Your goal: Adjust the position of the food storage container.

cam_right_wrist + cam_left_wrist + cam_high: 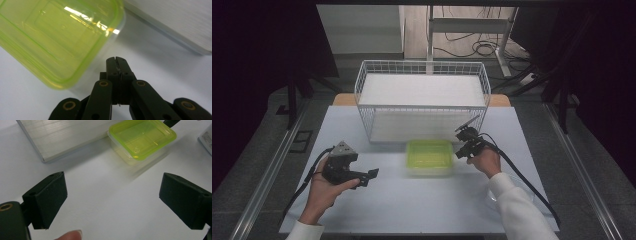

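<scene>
Green-lidded box (430, 157) on the white surface (412, 205) just before the wire basket (422, 100), right tongs (116, 60) pressed together, empty, just beside the box's right edge, left tongs (112, 195) spread wide, well apart from the box, bare surface between

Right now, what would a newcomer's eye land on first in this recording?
The lime-green lidded container stands out at the middle of the pale table, just in front of a white wire basket. The right gripper, jaws shut on nothing, sits at the container's right edge. The left gripper, jaws wide open, waits off to the container's left.
</scene>
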A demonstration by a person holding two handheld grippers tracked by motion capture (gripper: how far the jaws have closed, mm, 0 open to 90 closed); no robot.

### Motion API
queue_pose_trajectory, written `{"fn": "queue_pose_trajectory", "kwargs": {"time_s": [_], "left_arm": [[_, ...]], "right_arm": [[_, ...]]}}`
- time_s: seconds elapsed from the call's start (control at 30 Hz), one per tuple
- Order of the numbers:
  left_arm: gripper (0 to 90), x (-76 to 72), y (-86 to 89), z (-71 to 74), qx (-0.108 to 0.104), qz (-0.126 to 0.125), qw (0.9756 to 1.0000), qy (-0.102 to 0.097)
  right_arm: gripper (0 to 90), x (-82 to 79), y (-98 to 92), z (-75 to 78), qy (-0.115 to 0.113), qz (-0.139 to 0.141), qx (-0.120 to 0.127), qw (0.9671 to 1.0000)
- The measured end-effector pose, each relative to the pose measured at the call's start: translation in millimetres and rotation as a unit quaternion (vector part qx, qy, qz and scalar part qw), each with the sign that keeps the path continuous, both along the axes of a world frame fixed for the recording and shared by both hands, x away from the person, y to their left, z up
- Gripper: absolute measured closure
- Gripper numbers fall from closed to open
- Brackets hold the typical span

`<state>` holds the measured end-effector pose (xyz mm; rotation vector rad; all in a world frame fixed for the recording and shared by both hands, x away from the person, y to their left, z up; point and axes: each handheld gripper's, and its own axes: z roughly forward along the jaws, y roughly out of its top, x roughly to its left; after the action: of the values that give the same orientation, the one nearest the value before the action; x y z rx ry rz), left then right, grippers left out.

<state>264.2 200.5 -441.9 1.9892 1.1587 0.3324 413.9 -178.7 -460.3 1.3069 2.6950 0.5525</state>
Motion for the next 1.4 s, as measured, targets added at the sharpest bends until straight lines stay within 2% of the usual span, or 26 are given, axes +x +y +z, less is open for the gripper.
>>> {"fn": "queue_pose_trajectory", "kwargs": {"time_s": [0.13, 0.23, 0.37, 0.47, 0.57, 0.7, 0.8, 0.93, 1.07, 1.23, 1.3, 1.4], "left_arm": [[7.3, -0.4, 2.0, 0.4, -0.002, 0.002, 1.0, -0.001], [7.4, -0.5, 2.0, 0.5, -0.005, 0.003, 1.0, 0.0], [7.5, 0.1, 1.6, 0.8, -0.011, 0.004, 0.9999, 0.003], [7.6, 0.4, 1.1, 0.9, -0.019, 0.003, 0.9998, 0.004], [7.6, 0.8, 0.6, 0.6, -0.018, 0.004, 0.9998, 0.006], [7.6, 1.5, -0.6, -0.3, -0.016, 0.004, 0.9998, 0.008], [7.6, 1.7, -1.8, -1.1, -0.018, 0.003, 0.9998, 0.01], [7.6, 1.5, -3.1, 0.0, -0.029, -0.003, 0.9995, 0.013], [7.6, 1.4, -3.8, -0.2, -0.028, -0.003, 0.9995, 0.013], [7.6, 2.4, -4.7, -1.0, -0.029, -0.006, 0.9995, 0.014], [7.6, 3.3, -4.7, -1.9, -0.027, -0.007, 0.9995, 0.014], [7.6, 5.0, -4.9, -2.5, -0.029, -0.01, 0.9994, 0.013]], "right_arm": [[89.3, -4.1, -19.9, 16.4, -0.017, -0.016, 0.003, 0.9997], [89.3, -8.2, -44.6, 28.6, -0.03, -0.036, 0.007, 0.9989], [89.3, -18.7, -79.7, 39.0, -0.039, -0.064, 0.026, 0.9969], [89.3, -30.3, -104.4, 45.2, -0.046, -0.08, 0.043, 0.9948], [89.2, -44.2, -125.8, 50.3, -0.051, -0.093, 0.055, 0.9928], [88.9, -69.1, -145.0, 58.3, -0.069, -0.102, 0.067, 0.9902], [88.6, -88.2, -147.1, 63.4, -0.075, -0.088, 0.095, 0.9887], [87.9, -112.7, -136.0, 68.1, -0.083, -0.06, 0.122, 0.9873], [86.9, -124.9, -120.3, 65.7, -0.083, -0.035, 0.131, 0.9872], [83.9, -127.9, -100.8, 61.6, -0.08, -0.016, 0.128, 0.9884], [75.7, -127.4, -93.7, 59.7, -0.078, -0.014, 0.128, 0.9886], [56.2, -126.6, -82.3, 55.8, -0.077, -0.014, 0.13, 0.9885]]}}
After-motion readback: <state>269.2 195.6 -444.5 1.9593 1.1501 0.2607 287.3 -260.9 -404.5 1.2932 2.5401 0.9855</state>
